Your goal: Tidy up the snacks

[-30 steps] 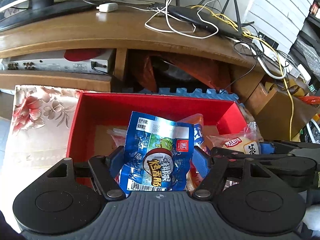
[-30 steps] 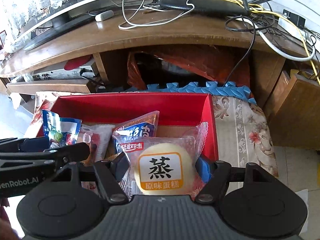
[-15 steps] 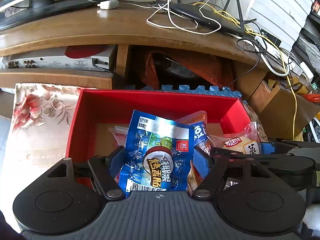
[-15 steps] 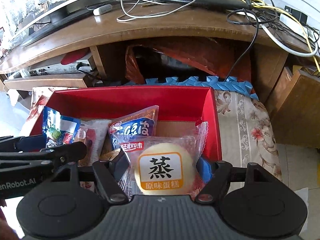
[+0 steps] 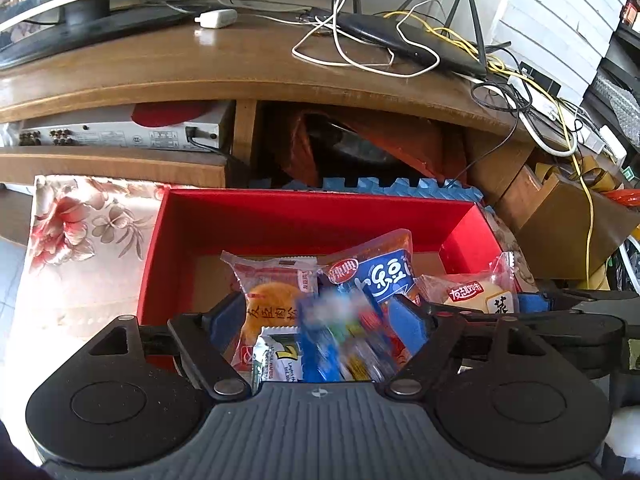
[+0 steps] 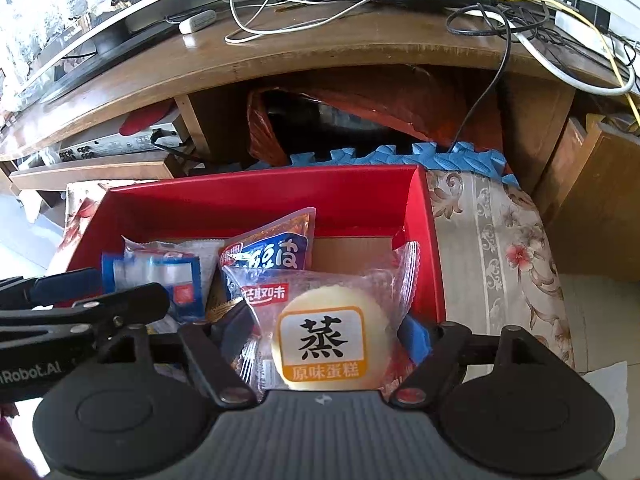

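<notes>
Two handheld grippers tilt steeply down over a red box [image 5: 280, 220] of snacks, jaws opening.

The left gripper [image 5: 320, 316] has its jaws spreading; a blurred blue packet [image 5: 332, 340] sits between them, apparently slipping free into the box. The right gripper [image 6: 324, 332] is opening too, with a clear-wrapped steamed cake [image 6: 328, 340] between its blue pads [image 6: 414, 336]; whether they touch it is unclear. Beyond both jaws lie a blue-and-orange snack bag [image 6: 272, 252] and an orange-biscuit pack [image 5: 272, 304].

left tool [image 5: 320, 316] opening, blurred blue packet [image 5: 340, 340] between, red box [image 5: 304, 216]
</notes>
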Tool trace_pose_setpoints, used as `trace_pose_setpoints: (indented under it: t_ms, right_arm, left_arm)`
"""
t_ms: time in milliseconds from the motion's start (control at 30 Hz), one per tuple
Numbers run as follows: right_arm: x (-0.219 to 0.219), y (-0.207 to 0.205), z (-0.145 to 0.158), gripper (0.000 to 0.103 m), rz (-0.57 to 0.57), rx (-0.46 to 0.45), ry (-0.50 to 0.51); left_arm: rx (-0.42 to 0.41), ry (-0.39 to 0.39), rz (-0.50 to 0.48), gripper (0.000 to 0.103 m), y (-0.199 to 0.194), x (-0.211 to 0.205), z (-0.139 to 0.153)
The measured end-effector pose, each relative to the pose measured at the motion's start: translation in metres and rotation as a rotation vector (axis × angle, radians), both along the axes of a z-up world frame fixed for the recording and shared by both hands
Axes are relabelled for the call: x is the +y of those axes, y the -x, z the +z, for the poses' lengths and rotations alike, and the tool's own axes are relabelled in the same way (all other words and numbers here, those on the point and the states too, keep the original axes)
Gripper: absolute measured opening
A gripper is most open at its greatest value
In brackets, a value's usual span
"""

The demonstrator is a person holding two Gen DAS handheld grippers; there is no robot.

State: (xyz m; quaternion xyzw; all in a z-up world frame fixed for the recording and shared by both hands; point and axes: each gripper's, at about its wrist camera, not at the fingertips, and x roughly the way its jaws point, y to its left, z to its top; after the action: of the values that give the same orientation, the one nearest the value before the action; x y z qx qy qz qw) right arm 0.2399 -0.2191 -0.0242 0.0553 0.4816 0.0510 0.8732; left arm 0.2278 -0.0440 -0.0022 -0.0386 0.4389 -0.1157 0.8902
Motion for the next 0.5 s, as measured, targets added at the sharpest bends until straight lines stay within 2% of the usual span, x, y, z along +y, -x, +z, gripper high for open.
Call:
trace_pose_setpoints:
  t_ms: [500]
  right_arm:
    - [-0.003, 0.006, 0.018, 0.073, -0.027, -0.084, 0.000]
  left_arm:
    - [-0.044, 0.002, -0.003, 0.086, 0.009, 0.002, 0.016]
